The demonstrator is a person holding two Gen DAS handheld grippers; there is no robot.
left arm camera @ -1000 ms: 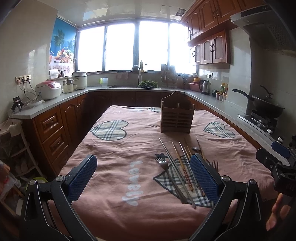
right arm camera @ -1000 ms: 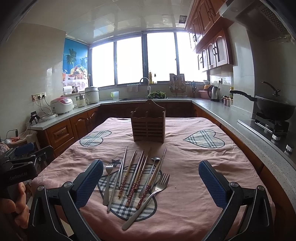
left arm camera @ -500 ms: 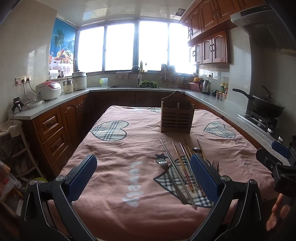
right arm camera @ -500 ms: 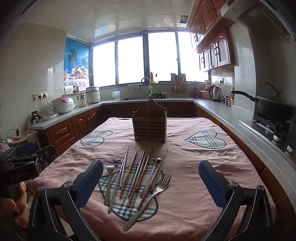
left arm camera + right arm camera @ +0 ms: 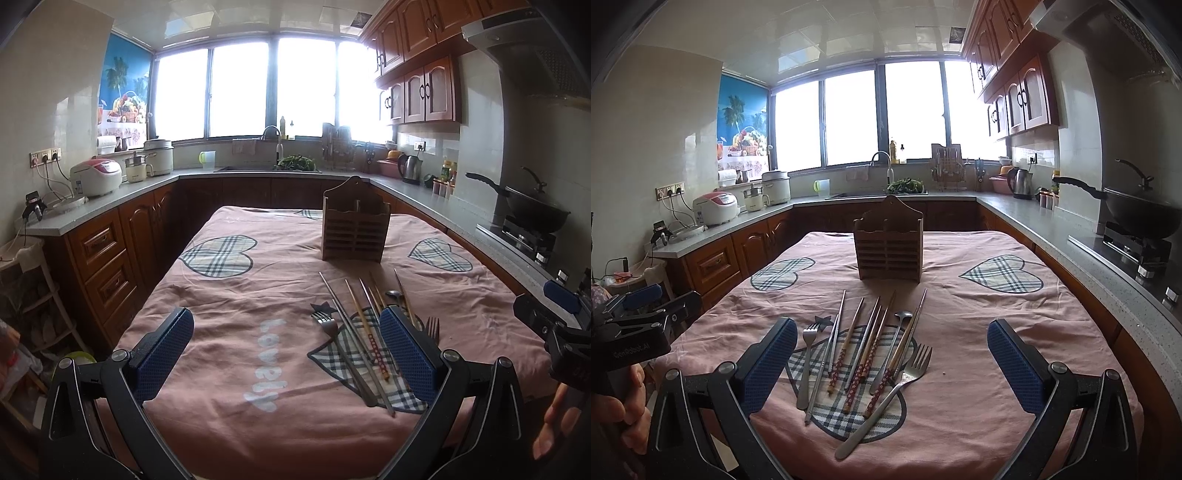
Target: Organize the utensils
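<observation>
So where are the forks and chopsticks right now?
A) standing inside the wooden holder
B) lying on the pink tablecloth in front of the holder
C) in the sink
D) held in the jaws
B: the forks and chopsticks lie flat on the pink tablecloth, in front of the wooden holder, and both grippers' jaws are open and hold nothing.

**Backlit kitchen, blown-out glass**

Daylight pours through the windows (image 5: 273, 86), burned to pure white in both views. Glare sheens the ceiling tiles (image 5: 849, 44). The near tablecloth (image 5: 960, 302) sits dimmer, shadows soft. Fisheye bends the cabinets (image 5: 424, 88) at the edges; corners go black. Focus holds sharp.
</observation>
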